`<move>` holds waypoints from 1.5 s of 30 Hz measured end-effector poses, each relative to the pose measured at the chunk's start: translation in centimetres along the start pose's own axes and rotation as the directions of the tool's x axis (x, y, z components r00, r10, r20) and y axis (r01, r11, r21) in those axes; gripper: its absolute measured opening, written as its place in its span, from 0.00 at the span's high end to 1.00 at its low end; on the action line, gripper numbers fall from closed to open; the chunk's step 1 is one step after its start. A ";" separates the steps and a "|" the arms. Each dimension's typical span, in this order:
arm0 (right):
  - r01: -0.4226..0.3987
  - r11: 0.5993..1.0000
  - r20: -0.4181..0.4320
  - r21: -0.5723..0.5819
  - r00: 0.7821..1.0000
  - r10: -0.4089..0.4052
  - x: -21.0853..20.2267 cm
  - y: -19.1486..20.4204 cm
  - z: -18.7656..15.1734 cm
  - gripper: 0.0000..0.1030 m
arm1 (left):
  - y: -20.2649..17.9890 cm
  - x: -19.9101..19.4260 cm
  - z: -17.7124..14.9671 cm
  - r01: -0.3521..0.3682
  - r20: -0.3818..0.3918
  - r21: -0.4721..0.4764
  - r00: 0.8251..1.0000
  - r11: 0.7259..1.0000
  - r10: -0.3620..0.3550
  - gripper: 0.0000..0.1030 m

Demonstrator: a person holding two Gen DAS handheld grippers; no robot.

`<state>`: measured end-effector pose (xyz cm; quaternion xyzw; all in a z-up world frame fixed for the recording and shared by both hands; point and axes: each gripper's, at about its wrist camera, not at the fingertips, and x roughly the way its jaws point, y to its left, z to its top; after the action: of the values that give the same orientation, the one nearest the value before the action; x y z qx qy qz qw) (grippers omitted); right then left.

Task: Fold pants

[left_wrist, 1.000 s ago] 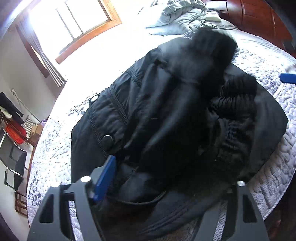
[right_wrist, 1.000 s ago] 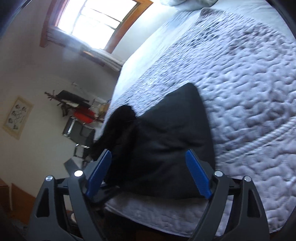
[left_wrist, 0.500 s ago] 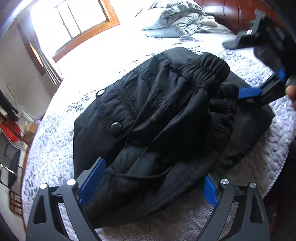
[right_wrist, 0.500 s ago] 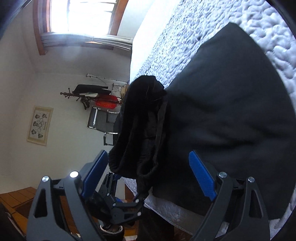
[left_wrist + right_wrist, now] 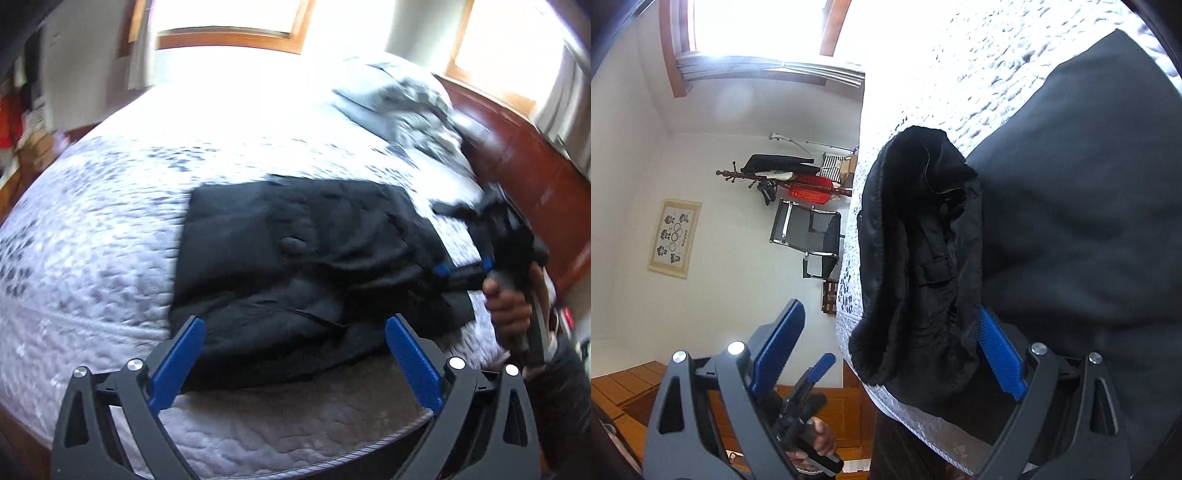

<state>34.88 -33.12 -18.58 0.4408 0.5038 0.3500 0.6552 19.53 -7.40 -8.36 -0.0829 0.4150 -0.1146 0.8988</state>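
Observation:
Black pants (image 5: 295,251) lie folded in a thick pile on the quilted bed (image 5: 92,240). My left gripper (image 5: 295,354) hovers at their near edge with its jaws opening; the blue pads stand wide and press on nothing. To the right, a hand holds my right gripper (image 5: 461,271) against the pile's side. In the right wrist view the right gripper (image 5: 886,347) has its jaws opening, with a bunched fold of the pants (image 5: 923,258) hanging between them next to the right pad (image 5: 997,354), not pinched. The left gripper (image 5: 812,373) shows low on the left.
A crumpled grey duvet (image 5: 413,107) lies at the bed's far end beside a dark wooden headboard (image 5: 517,166). Beyond the bed stand a black chair (image 5: 809,236) and a coat rack (image 5: 783,177). The bed's front edge (image 5: 332,458) runs just under my left gripper.
My left gripper let go of the pants, widened, rolled and drew back, so the pile now lies farther off. The right gripper closed in on the pants' bunched fold and widened a little.

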 end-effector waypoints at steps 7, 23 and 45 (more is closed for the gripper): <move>0.068 0.998 -0.026 -0.015 0.997 -0.069 1.8 0.7 0.4 0.10 | 4.5 0.7 0.2 -0.129 -0.025 -0.129 0.992 0.983 0.127 0.04; 0.141 0.989 -0.019 -0.046 0.990 -0.142 4.5 2.0 0.1 0.70 | 8.5 1.4 -1.8 -0.168 -0.097 -0.236 0.984 0.957 0.149 0.04; 0.160 0.953 0.060 -0.259 0.987 -0.149 2.1 14.4 0.0 0.80 | 6.9 -0.2 -1.1 -0.169 -0.073 -0.231 0.985 0.958 0.156 0.04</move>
<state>35.17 -25.97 -5.96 0.3161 0.4727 0.3526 0.7432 19.45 -0.75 -10.60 -0.1516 0.4553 0.0076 0.8773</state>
